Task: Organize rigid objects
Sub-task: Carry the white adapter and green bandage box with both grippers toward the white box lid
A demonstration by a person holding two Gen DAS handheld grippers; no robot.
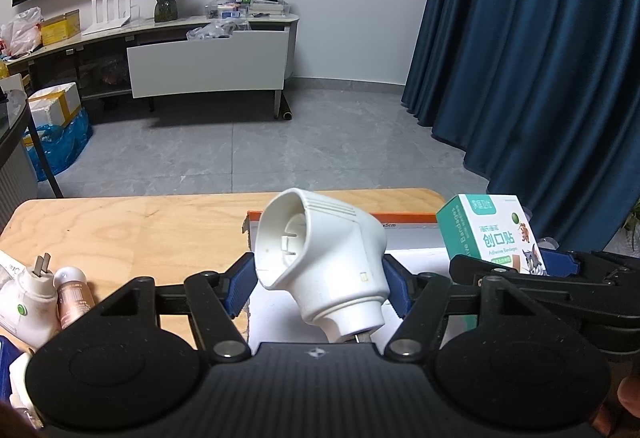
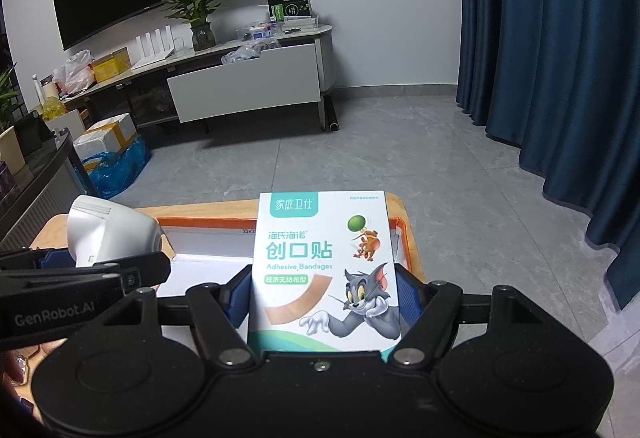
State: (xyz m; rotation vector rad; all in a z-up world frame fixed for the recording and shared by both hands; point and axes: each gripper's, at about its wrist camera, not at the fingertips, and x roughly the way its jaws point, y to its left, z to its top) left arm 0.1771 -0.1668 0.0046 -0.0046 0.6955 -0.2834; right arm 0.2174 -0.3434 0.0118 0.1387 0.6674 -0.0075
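Mid-sort: left hand-held gripper (image 1: 320,288) clamps white plug (image 1: 320,262), right hand-held gripper (image 2: 324,302) clamps bandage box (image 2: 324,266), both over the empty tray (image 1: 416,238); bottles (image 1: 74,296) remain on counter (image 1: 120,230).

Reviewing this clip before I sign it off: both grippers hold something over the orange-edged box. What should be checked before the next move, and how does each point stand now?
1. Left gripper closed on the white plug-in device: ok, both blue pads press its sides.
2. Right gripper closed on the bandage box: ok, held upright between the pads.
3. Both items over the orange-edged box: ok, its white interior lies below them.
4. Free space in that box: ok where seen; the part hidden by the items cannot tell.
5. Grippers clear of each other: ok, side by side and close, not touching.
6. Items left on the table, such as the small bottle: not ok, still unsorted.
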